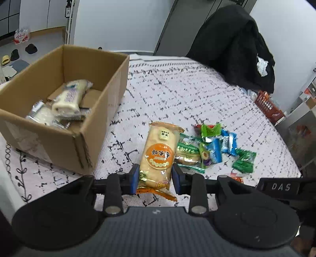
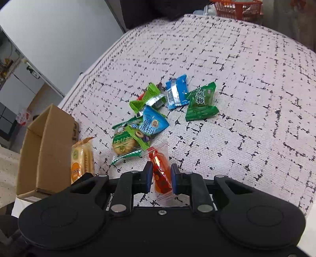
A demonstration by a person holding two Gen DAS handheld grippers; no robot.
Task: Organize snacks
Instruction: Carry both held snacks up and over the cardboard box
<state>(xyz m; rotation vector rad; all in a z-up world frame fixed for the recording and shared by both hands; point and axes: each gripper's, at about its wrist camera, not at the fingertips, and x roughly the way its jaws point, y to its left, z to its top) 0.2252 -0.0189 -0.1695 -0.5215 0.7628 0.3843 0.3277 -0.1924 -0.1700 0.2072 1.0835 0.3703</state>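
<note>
left tool (image 1: 155, 176) clamped on orange rice cracker pack (image 1: 158, 156); right tool (image 2: 162, 177) clamped on red candy packet (image 2: 161, 174), both lying lengthwise between the jaws.

Surface cloth (image 2: 237, 98): white, black broken-line grid.
Cardboard box (image 1: 65, 142), at 10 o'clock in the left wrist view: plain brown; packets inside (image 1: 67, 98) white and clear.
Rice cracker pack (image 1: 158, 154): tan, orange disc, black characters.
Left claw (image 1: 155, 176): black, blue pads.
Right claw (image 2: 162, 178): black, blue pads.
Sweet (image 2: 161, 174) between them: red-orange, clear wrap.
Plum packet (image 2: 201, 102), at 1 o'clock of it: green, white characters.
Blue packet (image 2: 175, 93): blue, silver stripe.
Basket (image 2: 239, 8): orange.
</note>
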